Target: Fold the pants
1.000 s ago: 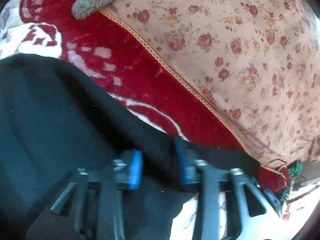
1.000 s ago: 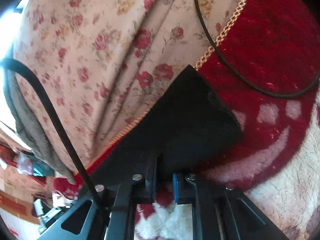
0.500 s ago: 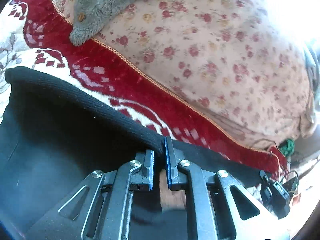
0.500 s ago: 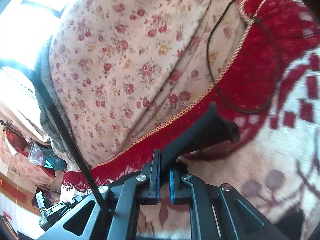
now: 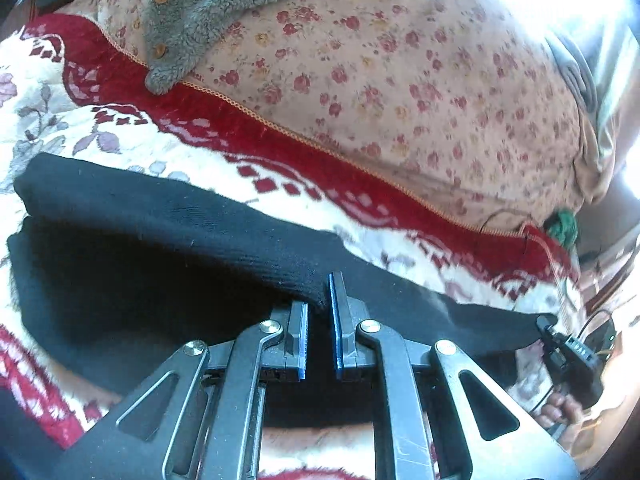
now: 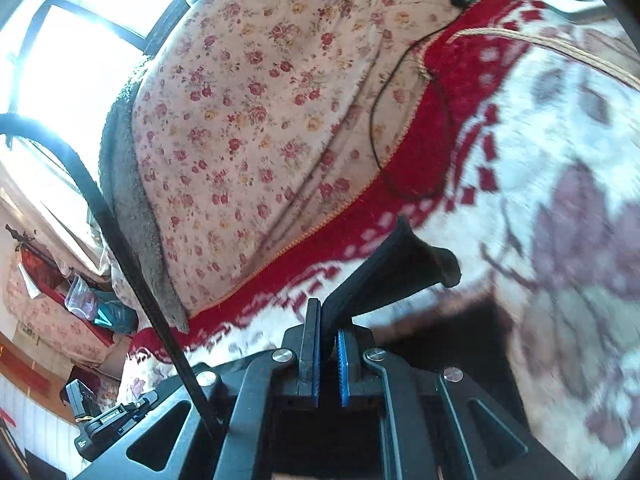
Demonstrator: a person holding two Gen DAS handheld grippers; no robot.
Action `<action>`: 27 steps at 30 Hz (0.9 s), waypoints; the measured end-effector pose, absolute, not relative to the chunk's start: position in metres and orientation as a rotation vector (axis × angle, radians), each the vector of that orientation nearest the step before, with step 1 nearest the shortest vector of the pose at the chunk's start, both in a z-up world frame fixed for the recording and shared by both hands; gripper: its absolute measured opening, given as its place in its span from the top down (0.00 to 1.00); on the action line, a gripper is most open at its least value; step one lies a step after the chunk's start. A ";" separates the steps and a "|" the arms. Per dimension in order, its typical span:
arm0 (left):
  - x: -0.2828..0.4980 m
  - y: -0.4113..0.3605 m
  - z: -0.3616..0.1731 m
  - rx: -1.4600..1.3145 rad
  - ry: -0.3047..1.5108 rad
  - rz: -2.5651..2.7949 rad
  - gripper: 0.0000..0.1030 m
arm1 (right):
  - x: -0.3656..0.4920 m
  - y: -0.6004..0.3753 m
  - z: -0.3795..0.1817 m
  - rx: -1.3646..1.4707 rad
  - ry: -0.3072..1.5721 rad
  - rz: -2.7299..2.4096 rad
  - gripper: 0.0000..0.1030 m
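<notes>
The black pants (image 5: 132, 272) hang lifted over a red and white patterned blanket (image 5: 120, 136). In the left wrist view my left gripper (image 5: 319, 304) is shut on the ribbed black waistband, which stretches away to the left and sags beneath. In the right wrist view my right gripper (image 6: 329, 320) is shut on another corner of the black pants (image 6: 392, 268), which juts up and to the right from between the blue pads. The lower part of the garment is hidden under both grippers.
A floral pink quilt (image 5: 400, 80) is piled behind the blanket, with a grey fleece garment (image 5: 208, 4) lying on it. A thin black cable (image 6: 384, 140) loops across the quilt and blanket. At the right edge of the left wrist view the other gripper (image 5: 572, 360) and a hand show.
Both grippers closed on the pants and lifted them, pulling back from the quilt. More of the white blanket shows under the raised waistband now.
</notes>
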State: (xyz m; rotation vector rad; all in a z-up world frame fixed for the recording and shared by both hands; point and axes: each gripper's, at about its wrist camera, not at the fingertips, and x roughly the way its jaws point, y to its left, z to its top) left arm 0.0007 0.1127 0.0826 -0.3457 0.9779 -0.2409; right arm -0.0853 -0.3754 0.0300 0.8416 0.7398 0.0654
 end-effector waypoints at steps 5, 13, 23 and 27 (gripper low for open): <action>-0.031 0.111 0.062 -0.283 0.992 -0.228 0.92 | -0.114 -0.373 0.000 0.865 0.803 0.037 0.94; -0.048 0.121 0.037 -0.315 1.045 -0.210 0.92 | -0.138 -0.373 -0.027 0.943 0.830 0.011 0.95; -0.051 0.124 0.032 -0.316 1.035 -0.220 0.92 | -0.148 -0.368 -0.031 0.916 0.875 -0.002 0.95; -0.058 0.137 0.037 -0.370 1.043 -0.231 0.91 | -0.156 -0.368 -0.028 0.945 0.857 -0.007 0.84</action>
